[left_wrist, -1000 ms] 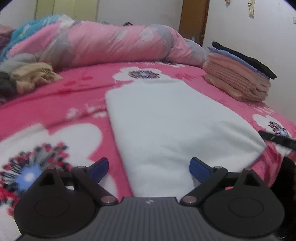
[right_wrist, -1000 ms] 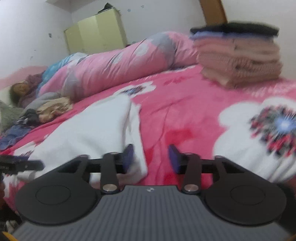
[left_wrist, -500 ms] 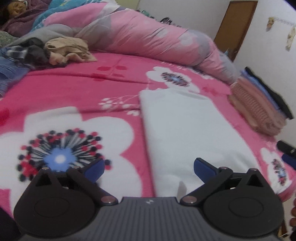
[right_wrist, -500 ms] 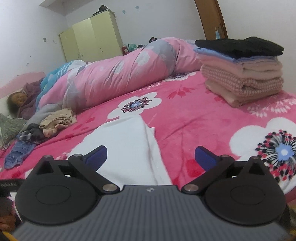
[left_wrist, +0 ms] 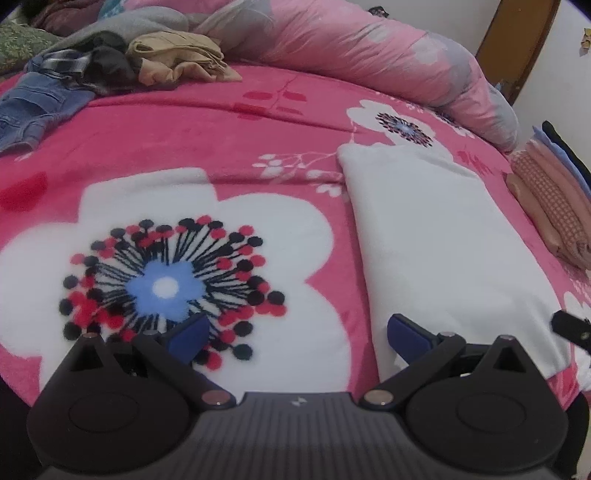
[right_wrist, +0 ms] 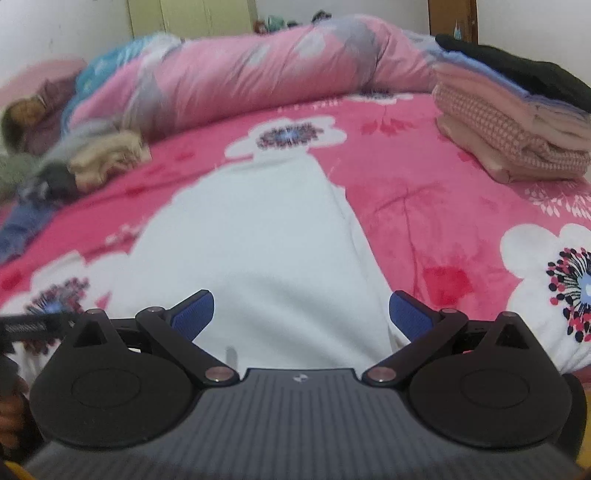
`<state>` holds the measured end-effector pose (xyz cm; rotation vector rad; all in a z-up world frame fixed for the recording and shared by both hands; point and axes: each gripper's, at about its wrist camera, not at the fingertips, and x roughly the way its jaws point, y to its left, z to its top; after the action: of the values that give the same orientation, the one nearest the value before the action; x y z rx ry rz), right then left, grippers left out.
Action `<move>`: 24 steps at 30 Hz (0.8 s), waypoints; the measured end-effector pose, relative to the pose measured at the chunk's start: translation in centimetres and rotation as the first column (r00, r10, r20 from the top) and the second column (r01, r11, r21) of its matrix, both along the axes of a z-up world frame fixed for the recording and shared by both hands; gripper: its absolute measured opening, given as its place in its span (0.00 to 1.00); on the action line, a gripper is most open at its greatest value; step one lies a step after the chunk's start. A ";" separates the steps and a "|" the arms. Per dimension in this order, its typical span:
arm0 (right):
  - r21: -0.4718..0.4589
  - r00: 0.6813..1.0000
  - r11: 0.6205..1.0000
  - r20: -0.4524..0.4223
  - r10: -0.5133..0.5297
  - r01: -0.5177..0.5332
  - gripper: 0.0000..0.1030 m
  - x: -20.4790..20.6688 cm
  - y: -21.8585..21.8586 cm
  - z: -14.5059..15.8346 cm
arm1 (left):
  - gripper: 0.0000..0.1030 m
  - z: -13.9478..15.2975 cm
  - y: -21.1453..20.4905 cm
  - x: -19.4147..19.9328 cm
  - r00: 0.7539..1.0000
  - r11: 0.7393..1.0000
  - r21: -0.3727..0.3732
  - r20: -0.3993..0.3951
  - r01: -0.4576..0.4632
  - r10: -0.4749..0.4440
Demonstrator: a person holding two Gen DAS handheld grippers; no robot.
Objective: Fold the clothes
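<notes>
Since a second ago your right gripper [right_wrist: 301,312] has spread wide, holding nothing, over the white folded garment [right_wrist: 258,236]. Your left gripper [left_wrist: 297,334] is spread wide too, empty, at its near-left edge. Garment lies flat on the pink blanket [left_wrist: 184,147], beside the folded stack [right_wrist: 517,122].

A: What fills the room ahead of the jaws?

B: A bed under a pink blanket [left_wrist: 221,140] printed with big white flowers, reaching out past both fingertips. Far beyond the jaws, a rolled pink quilt [right_wrist: 258,70] lies across it.

A: And behind that?

B: White walls [right_wrist: 66,26], a pale yellow-green wardrobe [right_wrist: 192,14] far ahead to the left, and a brown wooden door frame [left_wrist: 517,44] to the right.
</notes>
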<state>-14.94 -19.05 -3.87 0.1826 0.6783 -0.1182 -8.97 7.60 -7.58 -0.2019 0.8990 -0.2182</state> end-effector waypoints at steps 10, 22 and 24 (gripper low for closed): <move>-0.012 0.991 0.999 -0.122 0.050 -0.051 0.99 1.1 0.5 -1.7 | 1.00 0.6 -0.5 0.4 0.999 1.000 0.025 -0.034 0.006 -0.005; 0.041 0.993 0.994 -0.053 0.107 -0.105 0.99 -0.2 -1.0 -1.0 | 1.00 1.9 -2.3 0.1 0.999 0.992 0.122 -0.040 -0.030 0.035; 0.047 0.994 0.993 -0.026 0.110 -0.109 0.99 -0.6 -1.4 -0.6 | 1.00 2.3 -2.7 0.0 0.999 0.988 0.150 -0.023 -0.031 0.035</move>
<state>-15.49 -20.41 -4.50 0.1873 0.7179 0.0000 -8.97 4.92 -5.30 -0.0801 0.9324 -0.1172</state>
